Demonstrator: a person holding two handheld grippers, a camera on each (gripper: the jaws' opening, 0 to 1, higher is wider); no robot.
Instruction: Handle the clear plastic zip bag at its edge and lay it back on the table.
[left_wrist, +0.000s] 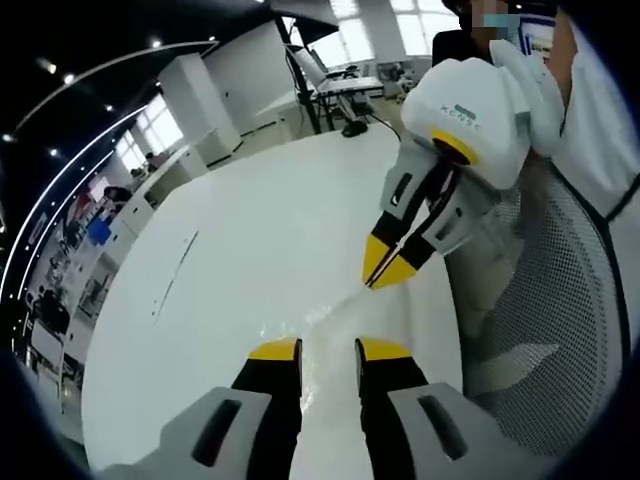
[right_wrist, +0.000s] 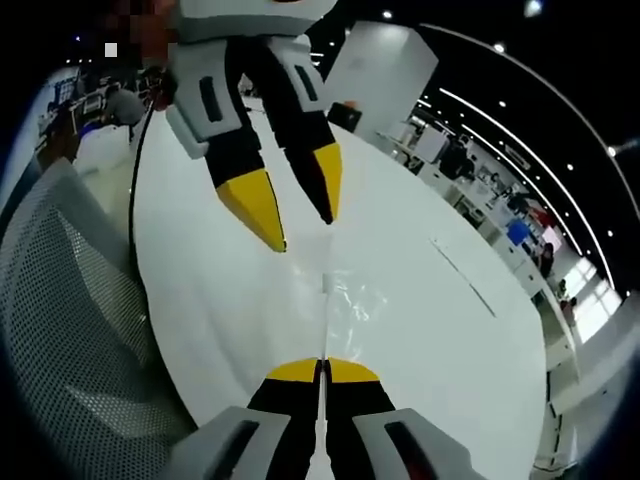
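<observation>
Table white and broad, running away toward a bright open office with desks far behind. Lying on it, barely visible against the white, the clear plastic zip bag, creased and glinting, stretched between the two tools; in the left gripper view showing only as a faint shiny strip ahead of the near jaws. Left gripper low at the table, jaws parted by a modest gap, yellow tips on either side of that strip, nothing plainly caught between them; seen from the other side as a gripper reaching in from the top with its yellow tips apart, just above the bag's far end. Right gripper with jaws pressed together, a thin pale edge running out from between the tips, probably the bag's edge pinched there, though too clear to be sure. Same tool in the left gripper view, held by a white-gloved hand, tips closed near the table edge. Beside the table, a grey mesh chair back.
</observation>
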